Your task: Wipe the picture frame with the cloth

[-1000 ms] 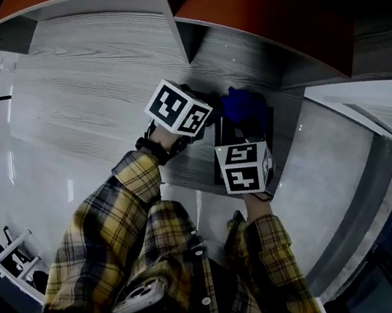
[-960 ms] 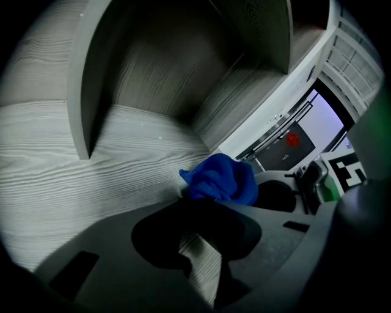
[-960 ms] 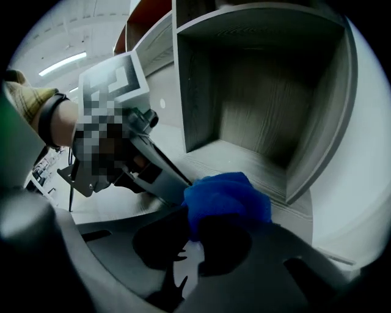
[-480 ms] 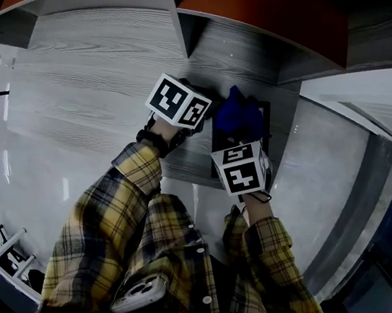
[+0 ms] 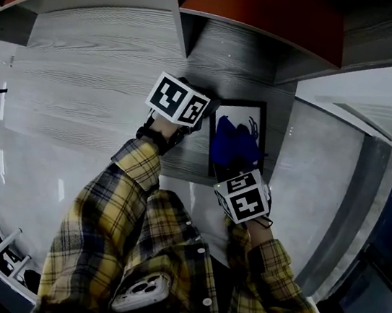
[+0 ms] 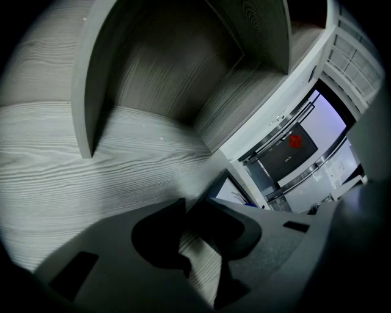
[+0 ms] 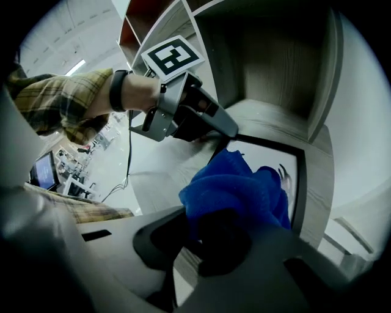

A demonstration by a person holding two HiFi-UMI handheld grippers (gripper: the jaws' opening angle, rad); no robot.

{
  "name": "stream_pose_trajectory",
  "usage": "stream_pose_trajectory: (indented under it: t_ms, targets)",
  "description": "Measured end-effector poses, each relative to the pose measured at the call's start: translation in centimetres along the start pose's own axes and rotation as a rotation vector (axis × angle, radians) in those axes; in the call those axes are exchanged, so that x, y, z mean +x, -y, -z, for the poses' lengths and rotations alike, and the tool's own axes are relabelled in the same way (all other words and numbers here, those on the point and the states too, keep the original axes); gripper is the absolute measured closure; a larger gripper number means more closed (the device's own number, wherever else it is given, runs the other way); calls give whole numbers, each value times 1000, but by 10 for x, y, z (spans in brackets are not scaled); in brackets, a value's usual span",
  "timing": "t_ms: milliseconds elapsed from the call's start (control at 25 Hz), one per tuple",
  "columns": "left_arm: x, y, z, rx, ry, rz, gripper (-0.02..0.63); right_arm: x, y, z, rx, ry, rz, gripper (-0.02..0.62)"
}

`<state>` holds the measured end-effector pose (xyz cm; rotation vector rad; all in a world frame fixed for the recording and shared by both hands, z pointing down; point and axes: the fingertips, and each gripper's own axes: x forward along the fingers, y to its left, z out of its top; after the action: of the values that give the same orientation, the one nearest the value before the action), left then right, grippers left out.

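A black picture frame [image 5: 250, 116] with a white picture lies flat on the grey wood shelf, also seen in the right gripper view [image 7: 264, 156] and as a corner in the left gripper view [image 6: 227, 188]. A blue cloth [image 5: 233, 144] is bunched on its middle. My right gripper [image 5: 238, 167] is shut on the cloth [image 7: 241, 189], its jaws [image 7: 195, 226] low over the frame's near end. My left gripper [image 5: 203, 117] is shut with nothing between its tips [image 6: 183, 211]; it rests at the frame's left edge.
The shelf board [image 5: 89, 92] stretches far to the left. An upright divider [image 5: 184, 32] stands behind the left gripper, and a side wall [image 5: 287, 93] closes the bay just right of the frame. Orange back panels [image 5: 262, 9] sit above.
My right gripper has pulled the blue cloth back toward me along the frame, uncovering the picture's far end. The left gripper has stayed put at the frame's left edge.
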<state>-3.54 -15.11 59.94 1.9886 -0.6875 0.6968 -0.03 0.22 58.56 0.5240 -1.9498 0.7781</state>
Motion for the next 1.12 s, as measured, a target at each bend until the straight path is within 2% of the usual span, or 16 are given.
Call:
stream_pose_trajectory:
  t_ms: [280,400,560,720,840,920,1120]
  targets:
    - [-1,0,0,5,-3,4,508,-9,-28,46,70,-29,-69,551]
    - [-1,0,0,7,-3,3,508,-15,-29,47,84,18,-64,551]
    - [-2,0,0,9,-3,3,508,-56,-13,-4,112,205,-23,551]
    - [-2,1,1,13,-1,-1,508,-102,26,-76,103,441,75,551]
    - [-4,2,1,15,0,-2,508,-103,55,-119,74,516,149,551]
    - [-4,2,0,16,0,-3,508,-80,73,-129,72,483,175,551]
    - [-3,1,1,14,-1,-3,508,0,97,-101,39,246,196,551]
